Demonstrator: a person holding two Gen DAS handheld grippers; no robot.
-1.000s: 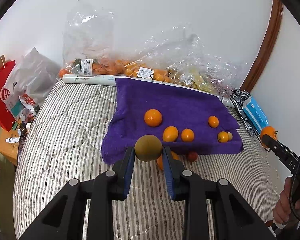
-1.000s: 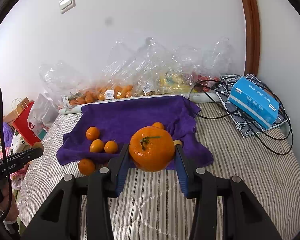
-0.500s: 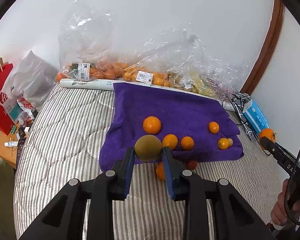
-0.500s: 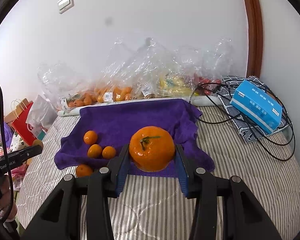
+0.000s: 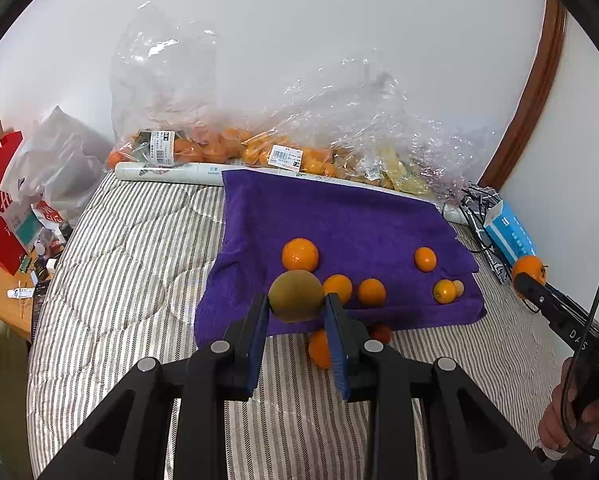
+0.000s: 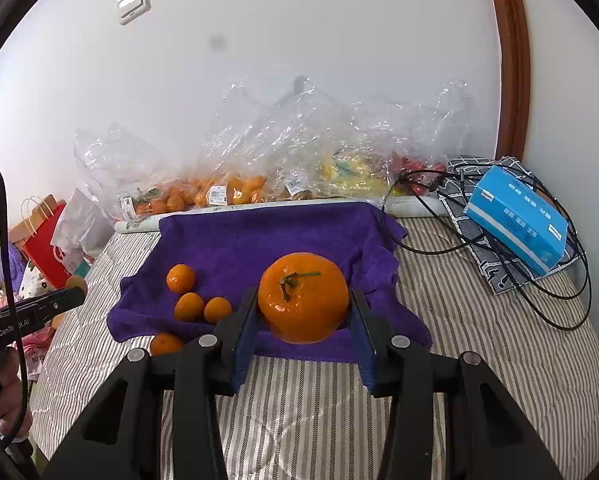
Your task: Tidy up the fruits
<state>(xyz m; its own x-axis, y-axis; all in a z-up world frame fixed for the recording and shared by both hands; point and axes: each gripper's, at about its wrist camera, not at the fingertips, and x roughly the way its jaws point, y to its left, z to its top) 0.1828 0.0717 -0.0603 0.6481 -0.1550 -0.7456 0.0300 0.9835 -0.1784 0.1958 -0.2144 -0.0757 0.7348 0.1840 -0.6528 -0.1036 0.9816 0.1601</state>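
My left gripper (image 5: pixel 296 304) is shut on a brown-green kiwi (image 5: pixel 295 295), held above the near edge of the purple towel (image 5: pixel 339 216). My right gripper (image 6: pixel 304 304) is shut on a large orange mandarin (image 6: pixel 303 297) with a stem, above the towel's (image 6: pixel 259 240) near edge. Several small oranges lie on the towel, one (image 5: pixel 300 255) just beyond the kiwi. An orange (image 5: pixel 319 349) and a small red fruit (image 5: pixel 380 333) lie on the striped bedcover by the towel's edge. The right gripper with its mandarin (image 5: pixel 529 269) shows at the right of the left wrist view.
Clear plastic bags of fruit (image 5: pixel 227 148) and a white roll (image 5: pixel 171 172) lie along the wall. A blue tissue box (image 6: pixel 517 218) and black cables (image 6: pixel 499 256) are on the right. Red and white bags (image 5: pixel 3 200) stand left of the bed.
Both grippers have drawn back slightly and risen, keeping their fruit. The towel and oranges sit a little farther away and lower in both views.
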